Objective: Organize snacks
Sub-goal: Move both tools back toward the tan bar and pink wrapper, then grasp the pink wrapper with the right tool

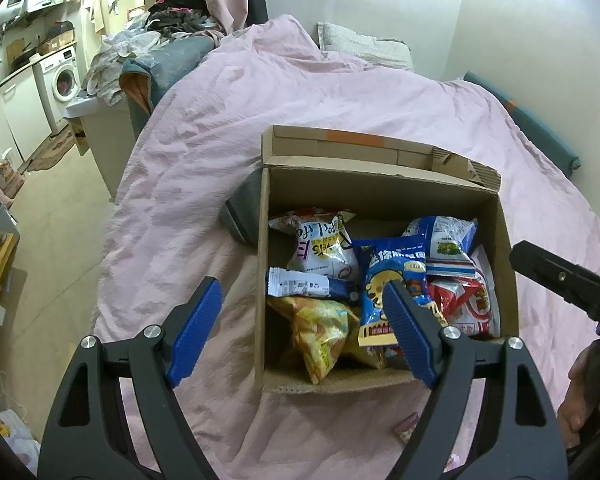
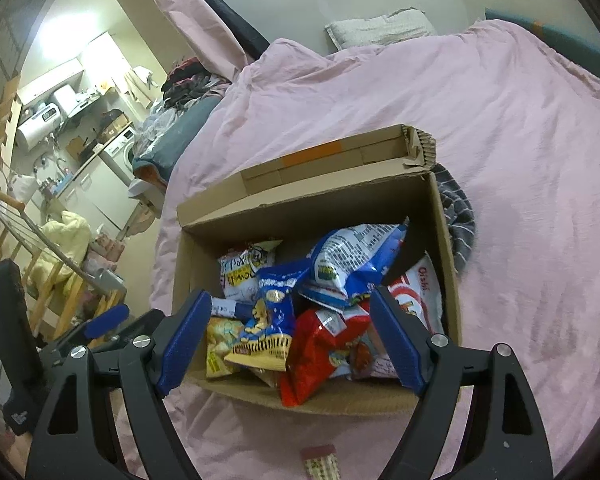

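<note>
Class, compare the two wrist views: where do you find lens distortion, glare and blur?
Left wrist view: fisheye bends the bed edge, dark corners frame the picture, the cardboard box is sharp. Right wrist view: same curving, a blown-out ceiling light glares upper left, and the snack bags shine with small reflections.

My left gripper (image 1: 306, 324) points steeply downward, its blue-padded jaws spread wide with nothing between the pads. My right gripper (image 2: 289, 336) tilts down likewise, jaws equally parted and empty. A hand (image 1: 590, 392) grasps the right gripper's handle at the frame edge
</note>
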Available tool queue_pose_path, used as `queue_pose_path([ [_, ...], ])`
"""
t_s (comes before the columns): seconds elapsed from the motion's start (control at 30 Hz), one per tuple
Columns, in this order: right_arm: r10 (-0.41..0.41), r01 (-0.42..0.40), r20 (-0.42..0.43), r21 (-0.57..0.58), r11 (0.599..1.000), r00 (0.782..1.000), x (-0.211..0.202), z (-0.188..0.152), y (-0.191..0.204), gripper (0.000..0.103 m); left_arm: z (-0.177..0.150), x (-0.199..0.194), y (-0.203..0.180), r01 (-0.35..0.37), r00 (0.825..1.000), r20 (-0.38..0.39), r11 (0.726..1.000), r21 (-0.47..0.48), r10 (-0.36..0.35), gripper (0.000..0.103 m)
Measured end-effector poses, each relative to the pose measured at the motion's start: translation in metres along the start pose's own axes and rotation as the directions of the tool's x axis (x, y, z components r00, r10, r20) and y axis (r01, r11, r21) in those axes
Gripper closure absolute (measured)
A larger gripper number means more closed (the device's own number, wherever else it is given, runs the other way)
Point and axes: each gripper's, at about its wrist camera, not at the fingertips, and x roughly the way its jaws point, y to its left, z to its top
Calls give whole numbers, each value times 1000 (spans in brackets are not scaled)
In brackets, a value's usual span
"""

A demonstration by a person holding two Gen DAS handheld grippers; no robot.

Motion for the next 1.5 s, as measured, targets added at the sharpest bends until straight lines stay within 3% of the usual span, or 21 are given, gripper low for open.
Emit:
queue_pose_path([
  [0.27, -27, 29, -45, 35, 999, 999, -11, -19, -7, 19, -14, -10, 5, 9, 1000, -28, 1000, -24, -9, 23],
  [0.5, -47, 58, -130, 85, 995, 990, -19, -47, -17, 19, -30, -15, 5, 16, 998, -60, 999, -33, -18, 23],
  [0.63, -80, 104, -207, 105, 989, 975, -17, -66, -27, 19, -41, -17, 3, 18, 996, -85, 999, -28, -20, 23],
  [0.77, -85, 137, -328, 138, 981, 941, -6, -89, -42, 19, -48, -16, 2, 21, 994, -110, 999, -33, -24, 23],
  [0.8, -98, 158, -374, 133, 978, 922, 0, -98, -46, 19, -50, -16, 2, 23, 993, -116, 999, -34, -27, 23],
  [0.87, -106, 184, -495, 112, 977, 863, 17, -120, -52, 19, -52, -14, 1, 27, 992, -126, 999, -38, -32, 23],
  [0.97, -23, 144, -610, 150, 978, 792, 31, -152, -55, 19, -53, -12, -1, 26, 990, -135, 999, -33, -30, 23],
  [1.1, -109, 149, -675, 2, 989, 730, 37, -180, -39, 19, -55, -10, -4, 38, 988, -151, 998, -41, -44, 23],
  [1.33, -257, 194, -640, -168, 966, 724, 41, -203, -16, 18, -59, -6, -12, 42, 985, -163, 999, -27, -46, 23],
  [1.37, -275, 194, -632, -196, 961, 725, 41, -205, -12, 21, -59, -5, -13, 41, 985, -164, 999, -23, -45, 23],
  [1.47, -319, 182, -602, -278, 943, 732, 33, -209, -5, 44, -59, -5, -15, 41, 985, -164, 999, -17, -43, 23],
  [1.5, -315, 173, -597, -284, 943, 738, 28, -209, -5, 47, -60, -5, -15, 42, 985, -164, 999, -17, -44, 23],
])
